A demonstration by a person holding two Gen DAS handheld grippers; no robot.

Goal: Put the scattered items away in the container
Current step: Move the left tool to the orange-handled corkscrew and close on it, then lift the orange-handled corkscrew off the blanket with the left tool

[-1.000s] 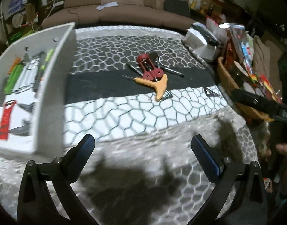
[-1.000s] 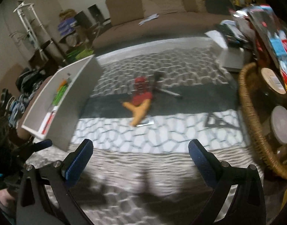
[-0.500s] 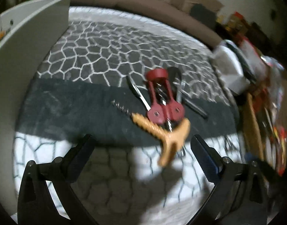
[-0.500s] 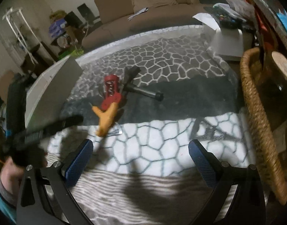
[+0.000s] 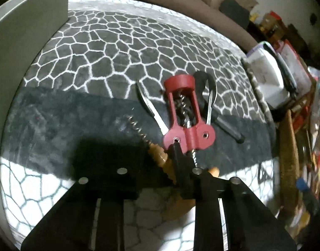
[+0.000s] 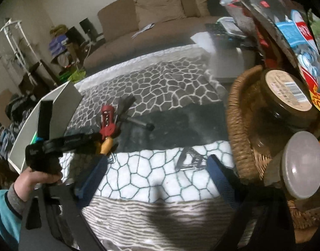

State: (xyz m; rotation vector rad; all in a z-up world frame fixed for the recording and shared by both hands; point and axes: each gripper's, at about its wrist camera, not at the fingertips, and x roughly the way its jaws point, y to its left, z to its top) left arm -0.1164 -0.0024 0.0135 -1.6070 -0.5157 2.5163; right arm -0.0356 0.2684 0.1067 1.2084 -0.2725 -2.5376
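An orange-handled corkscrew lies on the patterned cloth beside a red wing corkscrew, a small blade and a black-handled utensil. My left gripper is closing its jaws, and they sit around the orange handle. The right wrist view shows it there too, on the orange handle. My right gripper stands open and is closing slightly, with nothing between its pads. A flat metal piece lies on the cloth just ahead of its right finger. The white container stands at the left.
A wicker basket with jars and packets crowds the right edge, close to my right finger. A white box sits at the far right of the cloth. A brown sofa runs along the back. A person's hand grips the left tool.
My left gripper went forward and down to the pile and its jaws came together on the orange handle. My right gripper moved forward toward the metal piece and its jaws narrowed a little.
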